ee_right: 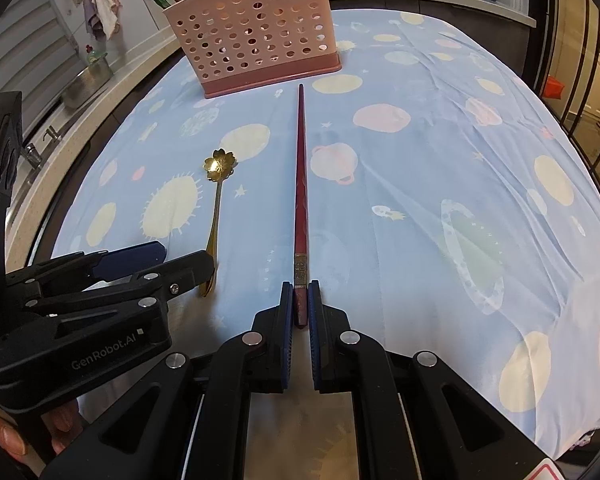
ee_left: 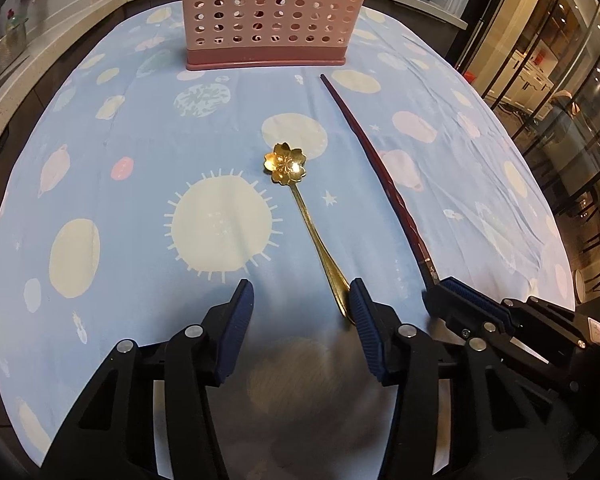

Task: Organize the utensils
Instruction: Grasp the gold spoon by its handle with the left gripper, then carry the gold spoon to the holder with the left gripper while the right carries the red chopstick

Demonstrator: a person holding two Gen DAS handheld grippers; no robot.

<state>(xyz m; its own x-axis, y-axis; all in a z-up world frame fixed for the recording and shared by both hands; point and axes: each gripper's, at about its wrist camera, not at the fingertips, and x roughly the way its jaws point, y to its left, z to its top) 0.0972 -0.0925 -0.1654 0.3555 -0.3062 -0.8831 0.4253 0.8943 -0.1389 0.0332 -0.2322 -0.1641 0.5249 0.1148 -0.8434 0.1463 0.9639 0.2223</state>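
The left hand-held gripper [ee_left: 301, 300] was built of matte black plastic arms with triangular cut-outs, joined by round silver pivot pins. Its two fingers carried dark blue ribbed rubber pads [ee_left: 240, 320]. The right hand-held gripper [ee_right: 300, 304] matched it: black angular links, silver pins, blue ribbed pads [ee_right: 287, 320]. The left unit's side bore grey "GenRobot.AI" lettering and a small cross-head screw. Bare fingertips [ee_right: 14, 438] with pale nails showed beneath it.

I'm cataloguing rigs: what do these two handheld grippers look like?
Both the left gripper and right gripper have angular black plastic bodies, silver round bolts and ribbed dark-blue fingertip pads. The left one's side reads "GenRobot.AI" in pale lettering. No cables or sleeves visible.
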